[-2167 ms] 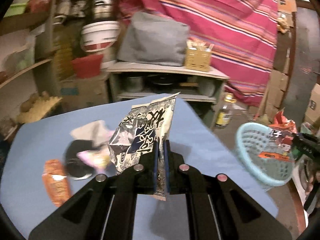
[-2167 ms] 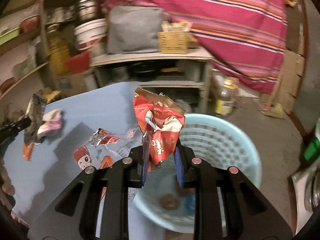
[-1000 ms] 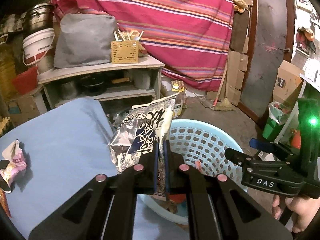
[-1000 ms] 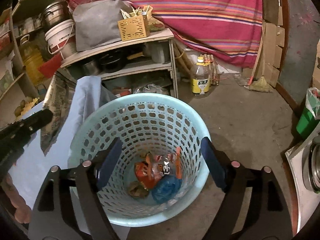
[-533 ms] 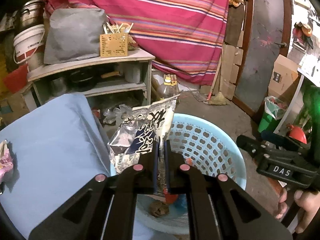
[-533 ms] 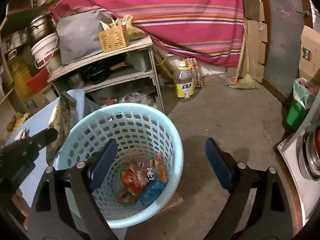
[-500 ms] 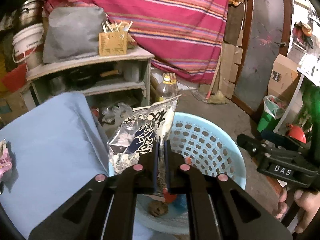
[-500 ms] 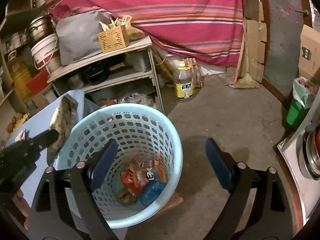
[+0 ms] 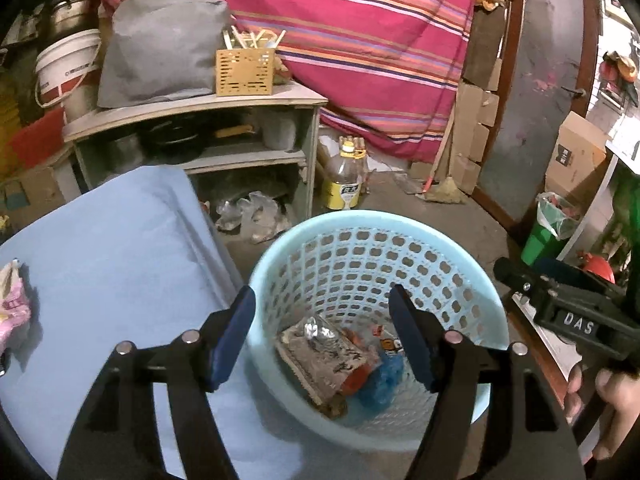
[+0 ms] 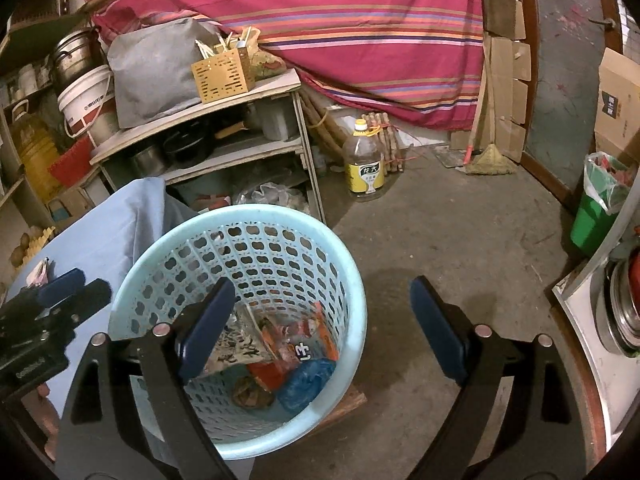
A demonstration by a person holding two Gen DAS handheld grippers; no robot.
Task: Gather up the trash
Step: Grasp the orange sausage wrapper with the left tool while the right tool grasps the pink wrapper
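The left gripper (image 9: pixel 322 330) is spread wide and empty above the basket (image 9: pixel 472 264); half a second ago it pinched the silver snack bag (image 9: pixel 326 354), now lying inside. The right gripper (image 10: pixel 320 322) also gapes, empty.

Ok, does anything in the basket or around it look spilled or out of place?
Nothing looks spilled. The wrappers lie inside the blue basket, the silver wrapper on top. One pink wrapper sits on the blue cloth, uncollected. Left gripper and right gripper are both open.
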